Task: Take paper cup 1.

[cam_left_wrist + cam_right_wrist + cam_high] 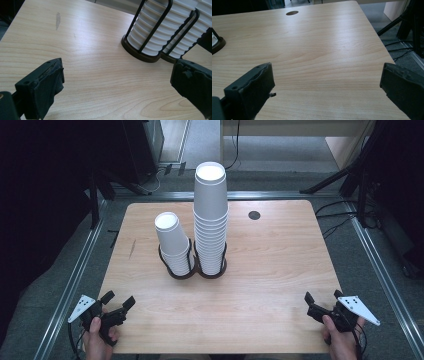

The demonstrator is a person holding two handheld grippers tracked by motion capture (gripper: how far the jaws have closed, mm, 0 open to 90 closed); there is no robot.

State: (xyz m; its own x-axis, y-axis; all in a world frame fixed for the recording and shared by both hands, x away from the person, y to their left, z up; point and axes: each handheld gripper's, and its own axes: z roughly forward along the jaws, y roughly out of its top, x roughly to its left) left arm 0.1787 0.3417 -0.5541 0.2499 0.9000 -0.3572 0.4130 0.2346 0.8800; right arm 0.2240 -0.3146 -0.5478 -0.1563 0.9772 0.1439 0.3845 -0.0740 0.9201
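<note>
So we've got two stacks of white paper cups sitting mid-table, each in its own dark wire holder with a round base. The tall stack (210, 220) is on the right and rises well above its holder's rods; the short stack (172, 245) stands just left of it, leans a bit to the left, and reaches roughly half the height. The two holder bases (197, 270) sit right beside each other, touching or nearly so. Cups are nested upside down, so we see ribbed rims piled up the sides and a flat white bottom on top of each stack. From the left gripper view the rims look like neat white ridges behind the black rods.

Our left gripper (118, 302) is at the near left corner of the table (280, 265), jaws spread wide with nothing between them, angled toward the short stack. Our right gripper (322, 296) is at the near right corner, also released and empty, looking out over bare wood. Both are well apart from the cups.

Around that: a small dark round hole (254, 215) in the tabletop near the far edge, right of the tall stack, and a faint scuff mark (58, 20) on the wood left of the stacks. Nothing sits between either gripper and the cups except the holder rods wrapping each stack.
</note>
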